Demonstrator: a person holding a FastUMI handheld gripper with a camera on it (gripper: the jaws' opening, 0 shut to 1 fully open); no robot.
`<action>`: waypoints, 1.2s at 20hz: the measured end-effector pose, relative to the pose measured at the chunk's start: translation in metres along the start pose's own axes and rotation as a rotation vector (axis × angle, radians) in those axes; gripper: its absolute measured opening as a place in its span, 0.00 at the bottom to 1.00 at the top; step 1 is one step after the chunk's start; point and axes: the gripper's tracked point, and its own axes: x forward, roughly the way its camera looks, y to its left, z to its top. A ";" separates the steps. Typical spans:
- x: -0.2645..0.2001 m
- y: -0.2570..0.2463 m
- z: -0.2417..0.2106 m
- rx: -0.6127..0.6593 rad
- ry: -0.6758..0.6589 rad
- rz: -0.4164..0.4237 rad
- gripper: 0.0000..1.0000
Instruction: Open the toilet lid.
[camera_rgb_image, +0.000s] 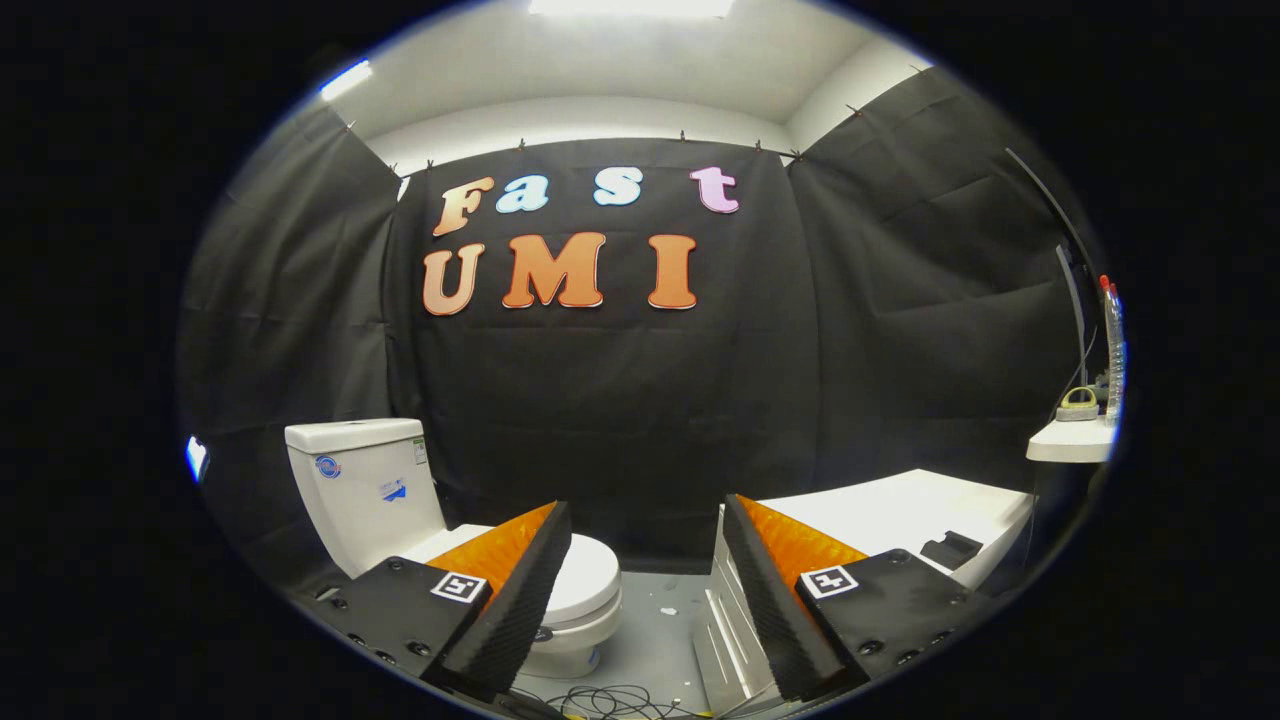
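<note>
Gripper (647, 575) released, fingers spread wide with nothing between them; toilet lid (585, 575) closed, beyond and beside the left finger.

Left finger (515, 590) overlaps the near side of the lid, hiding part of it. Lid lies flat on the bowl (570, 640), hinged toward the tank (362, 480) behind. Lid appears to be rigid, glossy plastic: probably light, stiff and slippery. Recommended hold: front lip, farthest from the hinge, one finger hooked under the edge. A cabinet (900, 515) stands well apart from the toilet; cables (610, 702) lie on the floor (660, 610).
</note>
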 end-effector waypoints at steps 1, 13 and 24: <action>0.000 -0.001 0.000 0.000 0.000 0.000 0.98; 0.000 0.000 0.001 0.000 -0.001 0.001 0.98; 0.001 -0.001 -0.001 0.001 0.001 0.001 0.98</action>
